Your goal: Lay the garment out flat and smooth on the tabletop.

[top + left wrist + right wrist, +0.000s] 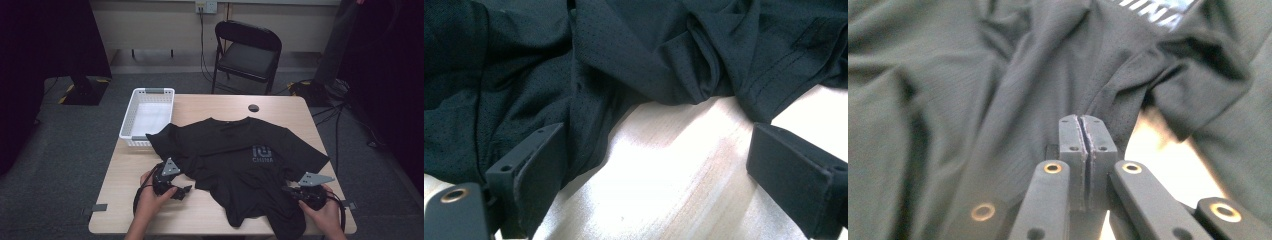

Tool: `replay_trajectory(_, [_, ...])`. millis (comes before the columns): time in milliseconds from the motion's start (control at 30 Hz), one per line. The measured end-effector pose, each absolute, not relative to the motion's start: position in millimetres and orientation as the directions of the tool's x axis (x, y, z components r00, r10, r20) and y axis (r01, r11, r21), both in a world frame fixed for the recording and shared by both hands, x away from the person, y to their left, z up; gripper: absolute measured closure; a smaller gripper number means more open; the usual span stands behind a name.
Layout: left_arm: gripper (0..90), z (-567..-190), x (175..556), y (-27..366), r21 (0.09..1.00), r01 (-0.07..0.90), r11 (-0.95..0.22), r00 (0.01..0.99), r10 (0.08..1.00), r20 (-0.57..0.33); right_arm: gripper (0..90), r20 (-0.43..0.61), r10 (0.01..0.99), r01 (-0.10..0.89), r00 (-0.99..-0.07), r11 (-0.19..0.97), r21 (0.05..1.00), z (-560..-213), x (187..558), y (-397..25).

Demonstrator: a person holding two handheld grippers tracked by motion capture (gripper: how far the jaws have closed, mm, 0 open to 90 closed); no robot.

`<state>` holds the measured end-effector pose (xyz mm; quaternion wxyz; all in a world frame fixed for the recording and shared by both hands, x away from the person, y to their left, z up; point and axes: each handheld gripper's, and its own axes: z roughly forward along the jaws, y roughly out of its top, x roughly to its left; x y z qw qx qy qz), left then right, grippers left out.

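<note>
Hands: both come in from the bottom edge of the high view, one hand-held gripper in each.

Left hand-held gripper (184, 191): near the front-left of the worktop (125, 170), jaws spread wide and gripping nothing. In the left gripper view (659, 170) there's bare wood between the two jaws, and the shirt's rumpled edge lies just past them, brushing up against the left jaw.

Right hand-held gripper (289, 190): front-right, at the shirt's lower edge. In the right gripper view (1081, 131) the jaws are pressed tight together with the mesh fabric bunching up right at the tips, so it looks clamped on a fold of the shirt.

Black t-shirt (240, 160): spread across the middle of the worktop, front side up, collar pointing away from the person. Pretty wrinkled on the near-left side, and the bottom hem hangs a bit over the front edge. Grey logo (262, 154) on the chest, right of centre.

White basket (131, 122): back-left corner of the worktop, the shirt's left sleeve lying right by its near end.

Small black disc (253, 108): on the worktop beyond the collar.

Folding chair (247, 52): black, on the carpet behind the worktop, well apart from everything else.
</note>
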<state>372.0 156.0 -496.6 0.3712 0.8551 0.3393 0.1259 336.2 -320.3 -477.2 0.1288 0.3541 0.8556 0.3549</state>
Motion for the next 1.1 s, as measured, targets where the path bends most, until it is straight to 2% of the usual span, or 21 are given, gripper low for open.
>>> replay_trajectory(233, [9.7,-496.7,372.0,156.0,0.720,0.487,-0.494,0.738,0.674,-0.037,88.2,0.123,0.634,0.520,-0.763,0.489,0.701,-475.0,294.2,-343.2])
replay_trajectory(300, [9.7,-496.7,372.1,156.0,0.720,0.487,-0.494,0.738,0.674,-0.037,84.4,0.149,0.632,0.524,-0.761,0.463,0.715,-474.2,285.2,-349.4])
replay_trajectory(333, [9.7,-496.7,372.1,156.0,0.720,0.487,-0.494,0.738,0.674,-0.038,77.7,0.146,0.637,0.521,-0.757,0.453,0.723,-472.6,282.8,-351.0])
replay_trajectory(433, [9.7,-496.7,372.0,156.0,0.720,0.487,-0.494,0.738,0.674,-0.038,69.3,0.082,0.676,0.499,-0.733,0.451,0.740,-466.9,287.5,-348.3])
replay_trajectory(567, [9.7,-496.7,372.1,156.0,0.720,0.487,-0.494,0.738,0.674,-0.038,67.5,0.015,0.694,0.476,-0.720,0.478,0.738,-464.2,306.3,-328.8])
replay_trajectory(700, [9.8,-496.7,372.0,156.0,0.720,0.487,-0.494,0.738,0.674,-0.037,73.8,-0.074,0.743,0.498,-0.665,0.515,0.698,-467.1,326.1,-318.2])
replay_trajectory(800, [9.7,-496.7,372.1,156.0,0.720,0.487,-0.494,0.738,0.674,-0.038,89.9,-0.037,0.744,0.520,-0.668,0.501,0.692,-473.0,329.3,-320.6])
replay_trajectory(1100, [9.7,-496.7,372.1,156.0,0.720,0.487,-0.494,0.738,0.674,-0.038,90.0,0.036,0.803,0.554,-0.595,0.378,0.742,-465.2,313.6,-368.9])
